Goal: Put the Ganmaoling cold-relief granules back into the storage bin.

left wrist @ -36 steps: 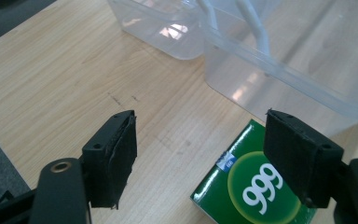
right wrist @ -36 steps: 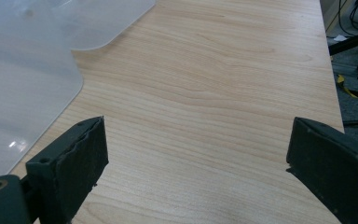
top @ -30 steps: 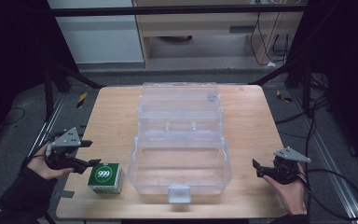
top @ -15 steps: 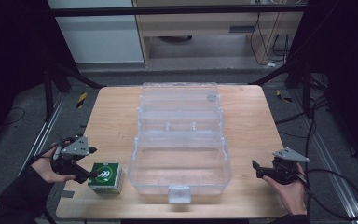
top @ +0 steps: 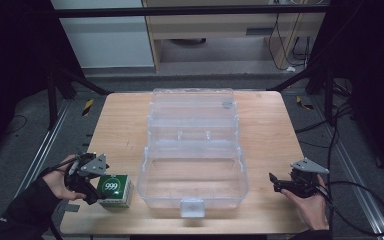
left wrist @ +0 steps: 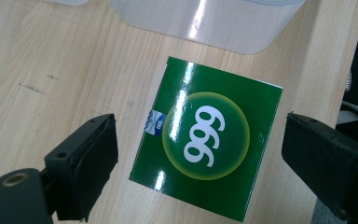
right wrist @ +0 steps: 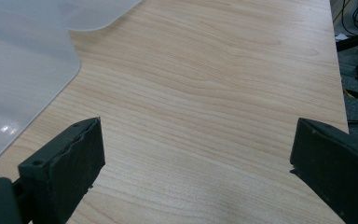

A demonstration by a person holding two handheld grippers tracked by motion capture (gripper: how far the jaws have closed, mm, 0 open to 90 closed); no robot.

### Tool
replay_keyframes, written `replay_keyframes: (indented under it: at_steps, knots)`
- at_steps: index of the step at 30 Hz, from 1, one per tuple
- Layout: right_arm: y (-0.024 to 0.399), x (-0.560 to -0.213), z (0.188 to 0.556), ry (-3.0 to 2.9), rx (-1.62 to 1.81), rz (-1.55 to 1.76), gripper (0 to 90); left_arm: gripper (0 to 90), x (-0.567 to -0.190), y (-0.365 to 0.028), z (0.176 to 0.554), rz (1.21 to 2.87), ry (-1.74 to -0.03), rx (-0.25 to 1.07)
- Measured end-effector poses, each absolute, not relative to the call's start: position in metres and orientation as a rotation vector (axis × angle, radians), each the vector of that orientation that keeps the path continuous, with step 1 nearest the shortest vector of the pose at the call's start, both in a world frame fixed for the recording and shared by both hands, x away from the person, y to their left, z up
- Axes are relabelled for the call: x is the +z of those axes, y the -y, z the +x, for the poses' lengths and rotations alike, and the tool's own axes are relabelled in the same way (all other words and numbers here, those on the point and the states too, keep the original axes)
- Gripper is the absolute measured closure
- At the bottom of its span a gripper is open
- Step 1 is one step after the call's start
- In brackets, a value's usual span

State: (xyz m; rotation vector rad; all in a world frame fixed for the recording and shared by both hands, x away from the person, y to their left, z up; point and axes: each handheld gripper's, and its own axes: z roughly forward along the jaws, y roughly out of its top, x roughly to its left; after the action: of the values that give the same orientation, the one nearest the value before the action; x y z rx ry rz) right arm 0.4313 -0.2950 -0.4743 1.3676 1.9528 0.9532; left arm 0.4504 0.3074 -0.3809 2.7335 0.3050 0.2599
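A green box marked "999" lies flat on the wooden table, near the front left corner. In the left gripper view the green box sits between two wide-apart jaws. My left gripper hovers over the box's left side, open, and the jaws do not touch it. A clear plastic case stands open in the middle of the table, lid tipped back. My right gripper is open at the front right, above bare wood, with the case's corner to its left.
The case's front latch juts toward the table's front edge. Black frame bars slant down at both far corners. Cables trail on the floor at the right. A wooden cabinet stands behind the table.
My left gripper has moved right and forward from the table's left edge until its jaws stand over the green box. The right gripper has stayed put.
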Motion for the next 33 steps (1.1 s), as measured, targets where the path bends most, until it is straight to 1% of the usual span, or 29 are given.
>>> replay_keyframes:
  at_steps: [21, 33]
  knots:
    - [0.293, -0.477, 0.432, -2.002, 0.931, 1.36, 2.8, 8.8, -0.401, -0.296, 0.457, 2.783, -0.248, 0.208]
    - [0.292, -0.48, 0.433, -2.017, 0.908, 1.367, 2.3, 4.2, -0.417, -0.293, 0.461, 2.831, -0.243, 0.171]
